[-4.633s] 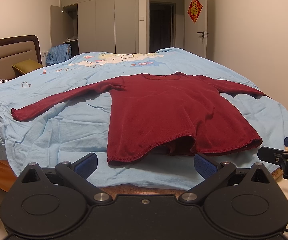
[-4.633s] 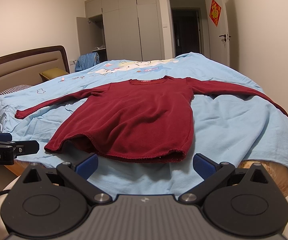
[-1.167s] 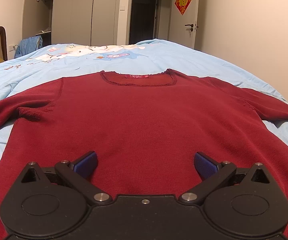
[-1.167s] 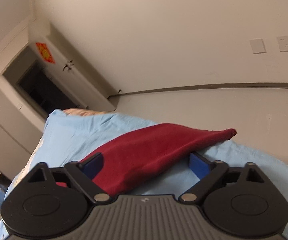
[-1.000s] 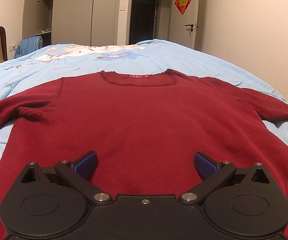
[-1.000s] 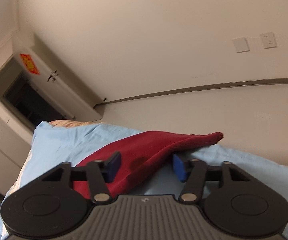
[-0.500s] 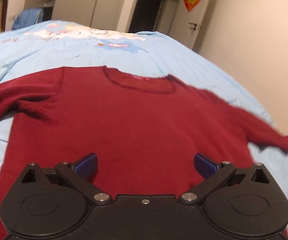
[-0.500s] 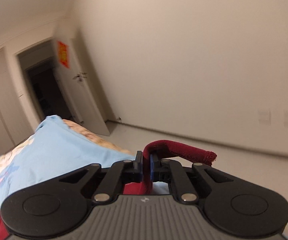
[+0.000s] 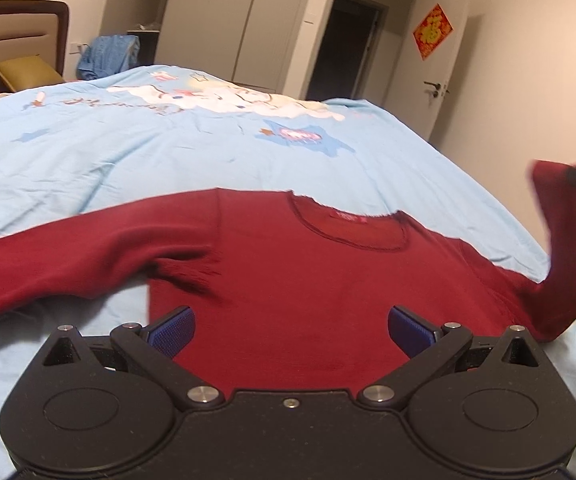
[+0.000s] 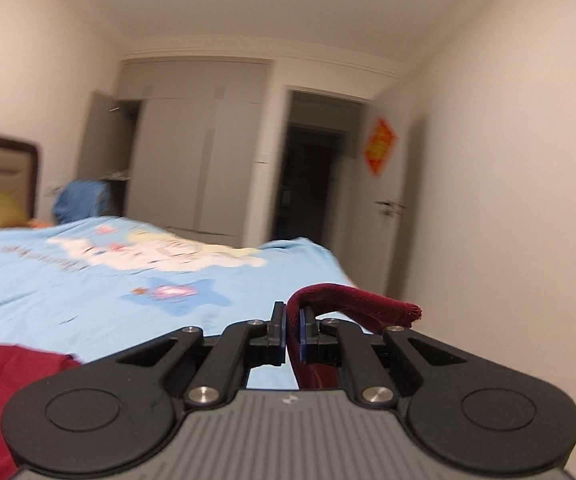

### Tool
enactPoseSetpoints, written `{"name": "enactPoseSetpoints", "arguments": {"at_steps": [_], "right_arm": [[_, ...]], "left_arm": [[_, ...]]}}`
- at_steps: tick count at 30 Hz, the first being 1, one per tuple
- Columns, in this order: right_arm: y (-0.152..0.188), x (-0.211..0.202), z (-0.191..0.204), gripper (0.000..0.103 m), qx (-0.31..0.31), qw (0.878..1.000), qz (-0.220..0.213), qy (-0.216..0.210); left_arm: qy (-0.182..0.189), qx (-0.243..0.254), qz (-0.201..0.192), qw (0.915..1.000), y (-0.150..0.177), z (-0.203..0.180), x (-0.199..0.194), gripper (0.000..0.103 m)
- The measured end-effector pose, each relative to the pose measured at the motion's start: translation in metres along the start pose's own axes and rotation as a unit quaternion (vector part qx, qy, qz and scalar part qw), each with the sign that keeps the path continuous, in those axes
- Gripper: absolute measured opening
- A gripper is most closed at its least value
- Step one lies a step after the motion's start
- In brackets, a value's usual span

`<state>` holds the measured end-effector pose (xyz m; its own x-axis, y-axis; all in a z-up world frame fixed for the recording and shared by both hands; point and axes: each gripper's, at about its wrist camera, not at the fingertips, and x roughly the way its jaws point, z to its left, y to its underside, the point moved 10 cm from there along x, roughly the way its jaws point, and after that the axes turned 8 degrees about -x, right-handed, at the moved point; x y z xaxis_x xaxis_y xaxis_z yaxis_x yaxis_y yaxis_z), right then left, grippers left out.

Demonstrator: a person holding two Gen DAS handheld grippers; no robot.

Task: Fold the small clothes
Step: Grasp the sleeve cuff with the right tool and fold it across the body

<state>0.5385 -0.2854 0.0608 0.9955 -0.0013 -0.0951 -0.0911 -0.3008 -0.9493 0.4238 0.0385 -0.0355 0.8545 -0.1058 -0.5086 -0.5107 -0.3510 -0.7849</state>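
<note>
One dark red long-sleeved knit top [image 9: 308, 276] flat on light blue printed bedsheet [image 9: 168, 152]; grey wardrobe [image 9: 224, 20], dark doorway behind. Right claw [image 10: 293, 334] pinches its lifted sleeve cuff [image 10: 352, 300]; left claw [image 9: 291, 326] spread above torso.

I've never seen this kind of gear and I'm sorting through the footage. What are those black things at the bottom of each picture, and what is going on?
They are two-finger grippers, one in each of a person's hands, each carrying a wide-angle camera that looks along its fingers. In the left camera's picture, the left gripper hangs open over a dark red long-sleeved top lying flat on a light blue bedcover. At that picture's right edge one sleeve is lifted off the bed. The right camera's picture shows why: the right gripper is shut on that sleeve near its cuff, probably to fold it.
</note>
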Motion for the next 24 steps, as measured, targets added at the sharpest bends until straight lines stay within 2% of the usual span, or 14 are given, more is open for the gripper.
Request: {"name": "enactPoseSetpoints", "arguments": {"at_steps": [3, 6, 8, 12, 17, 19, 22, 24], "right_arm": [[-0.015, 0.003, 0.074, 0.007, -0.085, 0.995, -0.006, -0.043], [-0.017, -0.005, 0.155, 0.007, -0.192, 0.977, -0.011, -0.086], [-0.006, -0.016, 0.204, 0.007, -0.267, 0.957, -0.016, -0.11], [0.025, -0.035, 0.276, 0.007, -0.389, 0.91, -0.017, -0.142], [0.066, -0.042, 0.331, 0.007, -0.495, 0.851, -0.009, -0.173], [0.08, -0.046, 0.341, 0.007, -0.52, 0.834, -0.009, -0.181], [0.09, -0.055, 0.342, 0.009, -0.53, 0.826, -0.01, -0.191], [0.089, -0.059, 0.341, 0.023, -0.513, 0.833, -0.004, -0.206]], "left_arm": [[-0.006, -0.004, -0.008, 0.9999, -0.005, 0.012, -0.01, 0.102], [-0.02, -0.011, -0.016, 0.9996, -0.009, 0.029, -0.018, 0.102], [-0.031, -0.02, -0.02, 0.9991, -0.012, 0.042, -0.022, 0.102], [-0.05, -0.036, -0.028, 0.9977, -0.015, 0.064, -0.029, 0.102], [-0.066, -0.043, -0.034, 0.9963, -0.015, 0.079, -0.035, 0.102], [-0.068, -0.044, -0.032, 0.9962, -0.014, 0.081, -0.035, 0.102], [-0.068, -0.042, -0.029, 0.9964, -0.011, 0.081, -0.033, 0.102], [-0.062, -0.043, -0.027, 0.9968, -0.01, 0.079, -0.03, 0.102]]}}
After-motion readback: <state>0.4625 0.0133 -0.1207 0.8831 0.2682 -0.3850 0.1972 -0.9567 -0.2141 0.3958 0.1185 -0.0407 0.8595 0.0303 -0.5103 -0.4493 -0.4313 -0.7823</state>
